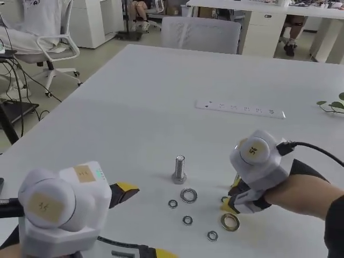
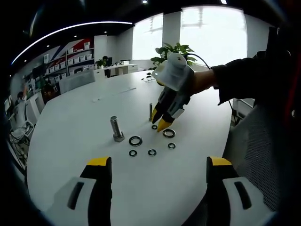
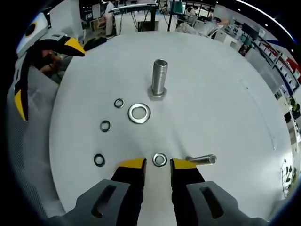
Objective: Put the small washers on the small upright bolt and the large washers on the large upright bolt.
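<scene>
Right tongs point(image 3: 158, 165) are tipped down close to the white table point(image 3: 221, 94), jaws narrow and gripping nothing. A small silver steel washer point(image 3: 160, 159) lies flat at twelve o'clock, just off my yellow tips. The thin small upright bolt point(image 3: 202, 160) stands at three o'clock, near my tip. The thick grey large upright bolt point(image 3: 159, 79) stands farther out at twelve. My left tongs point(image 2: 159, 162) gape wide, well back from it all.

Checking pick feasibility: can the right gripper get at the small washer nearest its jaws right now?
Probably yes: the right gripper is open, the small washer lies flat at its jaw tips, uncovered; the small bolt stands beside it, apart.
</scene>
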`<state>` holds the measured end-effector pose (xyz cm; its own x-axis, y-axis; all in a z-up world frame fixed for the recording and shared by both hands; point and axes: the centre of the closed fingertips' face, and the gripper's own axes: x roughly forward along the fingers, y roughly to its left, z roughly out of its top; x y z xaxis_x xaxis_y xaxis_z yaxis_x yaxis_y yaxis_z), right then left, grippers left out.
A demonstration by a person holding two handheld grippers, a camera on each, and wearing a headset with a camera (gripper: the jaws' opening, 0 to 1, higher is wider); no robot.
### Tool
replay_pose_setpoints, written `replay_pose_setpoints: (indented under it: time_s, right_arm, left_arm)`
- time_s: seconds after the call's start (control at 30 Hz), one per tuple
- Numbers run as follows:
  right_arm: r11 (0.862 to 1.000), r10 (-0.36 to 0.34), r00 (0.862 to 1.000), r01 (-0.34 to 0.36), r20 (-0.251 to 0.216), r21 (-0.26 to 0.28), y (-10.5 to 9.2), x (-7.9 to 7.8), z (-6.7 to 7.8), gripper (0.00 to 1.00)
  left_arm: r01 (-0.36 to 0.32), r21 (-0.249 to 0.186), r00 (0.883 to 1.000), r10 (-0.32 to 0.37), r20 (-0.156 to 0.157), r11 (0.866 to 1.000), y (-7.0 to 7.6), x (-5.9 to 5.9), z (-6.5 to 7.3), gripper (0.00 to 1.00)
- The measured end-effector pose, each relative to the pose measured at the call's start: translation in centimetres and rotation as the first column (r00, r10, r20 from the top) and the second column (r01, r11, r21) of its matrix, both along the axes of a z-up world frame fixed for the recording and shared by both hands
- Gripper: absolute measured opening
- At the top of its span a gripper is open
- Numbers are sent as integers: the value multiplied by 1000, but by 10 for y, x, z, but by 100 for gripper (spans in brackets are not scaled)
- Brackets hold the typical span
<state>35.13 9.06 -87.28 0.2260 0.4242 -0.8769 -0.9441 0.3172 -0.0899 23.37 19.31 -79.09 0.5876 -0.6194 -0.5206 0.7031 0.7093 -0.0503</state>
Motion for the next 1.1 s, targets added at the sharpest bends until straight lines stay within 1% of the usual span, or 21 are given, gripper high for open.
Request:
replay_pose_setpoints:
  time_s: [0.17,0.23,0.4,0.47,0.63,0.77,1.0,1.1]
  right_arm:
    - [1000,-11,1000,11,-20,-3,-1,0,0,22]
    - [1000,-15,999,16,-47,1,0,-3,-1,18]
    - [1000,-25,998,25,-52,-2,-1,-1,-2,20]
    - [999,-34,997,34,-66,2,-1,-2,-2,19]
    - [999,-37,997,37,-72,3,0,-2,-3,18]
    - [1000,-22,997,21,-69,-13,-1,-4,-3,15]
    - [999,-1,998,-1,-65,-35,-1,-6,-3,15]
    - [999,4,998,-6,-63,-36,0,-7,-3,15]
  left_arm:
    - [2,-2,1000,-2,3,1000,0,0,1,82]
    - [2,-1,1000,-2,5,1000,0,1,1,82]
    - [0,-5,1000,0,5,1000,0,1,1,82]
    - [0,-4,1000,0,8,1000,0,1,2,82]
    - [0,-6,1000,0,6,1000,-1,1,2,82]
    - [1,-6,1000,-1,6,1000,-1,1,2,82]
    - [2,-5,1000,-2,5,1000,-2,1,1,82]
    - [1,-7,1000,-1,6,1000,-2,1,2,82]
